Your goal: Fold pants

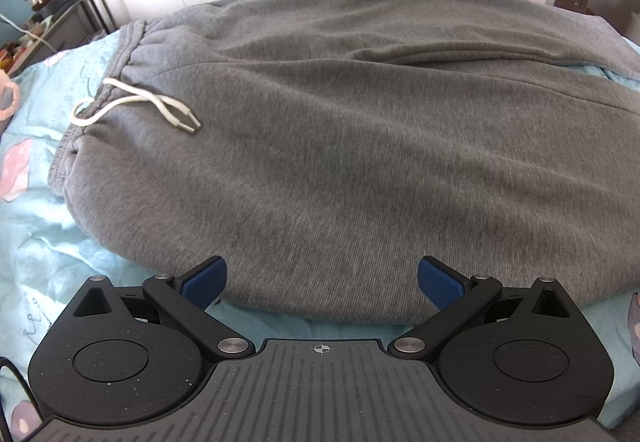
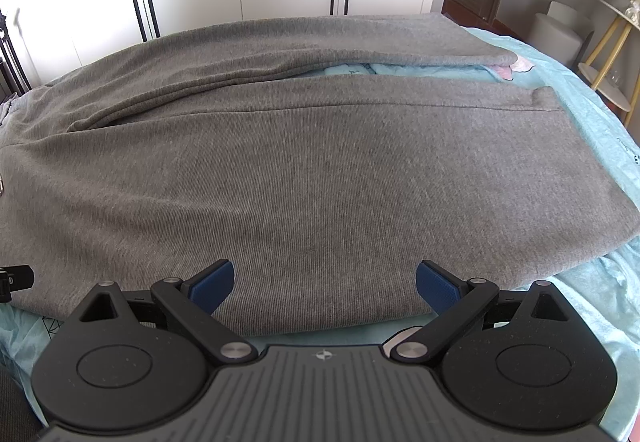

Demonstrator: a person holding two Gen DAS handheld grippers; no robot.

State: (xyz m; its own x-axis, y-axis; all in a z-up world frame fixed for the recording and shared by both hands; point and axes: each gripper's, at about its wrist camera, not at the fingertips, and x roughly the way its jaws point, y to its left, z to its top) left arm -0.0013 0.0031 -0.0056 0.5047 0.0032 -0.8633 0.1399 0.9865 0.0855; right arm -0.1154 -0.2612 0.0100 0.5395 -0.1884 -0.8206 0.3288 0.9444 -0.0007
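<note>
- Grey pants (image 1: 340,145) are lying spread on a bed with a light blue sheet (image 1: 48,242), filling most of both wrist views.
- Long axis is running left to right across both frames. The waistband (image 1: 120,57) with the white drawstring (image 1: 136,101) is sitting at the upper left of the left wrist view; the leg hems (image 2: 544,97) are showing at the right of the right wrist view.
- The two legs are lying side by side, one nearer the cameras, one toward the top of the frame. A sliver of sheet is showing between them toward the hem end.
- Left claw (image 1: 322,278) is standing wide open, blue pads (image 1: 204,280) apart, holding nothing. It is hovering at the near long edge of the pants, at the waist-and-seat end.
- Right claw (image 2: 325,280) is likewise spread open and empty. It is poised at the same near edge, further toward the hems.
- Both claws are facing squarely across the long axis; the cloth is lying straight ahead of each, its edge at the bottom of frame between the pads.
- Whether either pad is touching cloth: cannot tell.
- Judgement: no fold is made yet. The coming move likely calls for each claw to pinch the near edge and carry the near leg away, over the far leg; left is nearer the waist, right nearer the hems.
</note>
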